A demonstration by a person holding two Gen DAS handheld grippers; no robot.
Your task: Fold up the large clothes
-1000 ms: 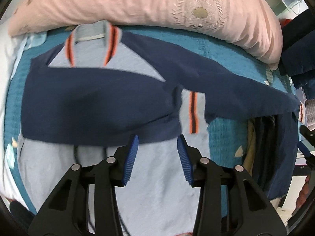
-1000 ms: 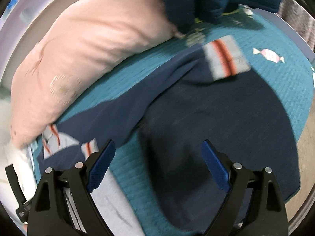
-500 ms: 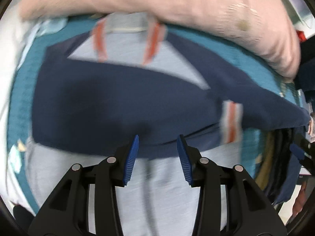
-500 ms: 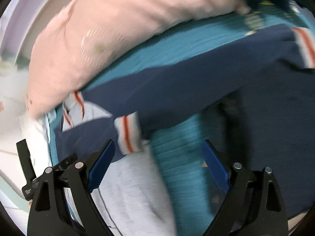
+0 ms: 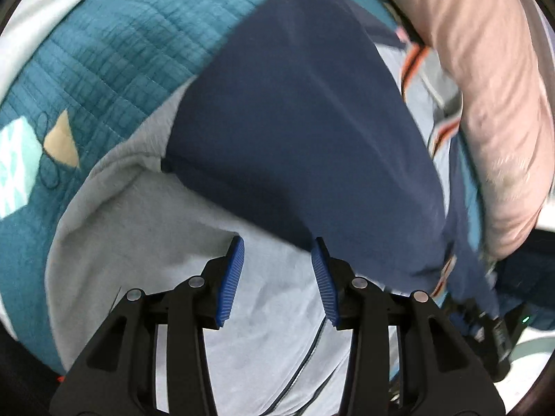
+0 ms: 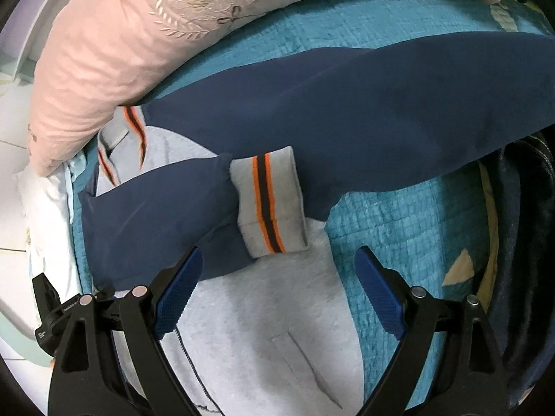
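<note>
A jacket with a light grey body (image 5: 145, 228), navy sleeves and orange-striped trim lies on the bed. One navy sleeve (image 5: 305, 131) is folded across the chest. Its striped cuff (image 6: 270, 204) rests on the grey body (image 6: 270, 329). The other sleeve (image 6: 381, 104) stretches out to the right. The collar (image 6: 121, 138) lies against the pillow. My left gripper (image 5: 277, 246) hovers open over the grey cloth at the folded sleeve's edge, nothing between its pads. My right gripper (image 6: 279, 253) stands wide open just below the cuff, holding nothing.
A pink pillow (image 6: 121, 34) runs along the head of the bed, seen also in the left wrist view as the pillow (image 5: 492, 86). A teal quilt (image 6: 399, 225) covers the bed. Dark clothes (image 6: 520, 242) are piled at the right edge.
Both grippers have come down closer to the jacket. The left one rolled, so the pillow swung from top to right. The right one moved left, over the folded cuff.
</note>
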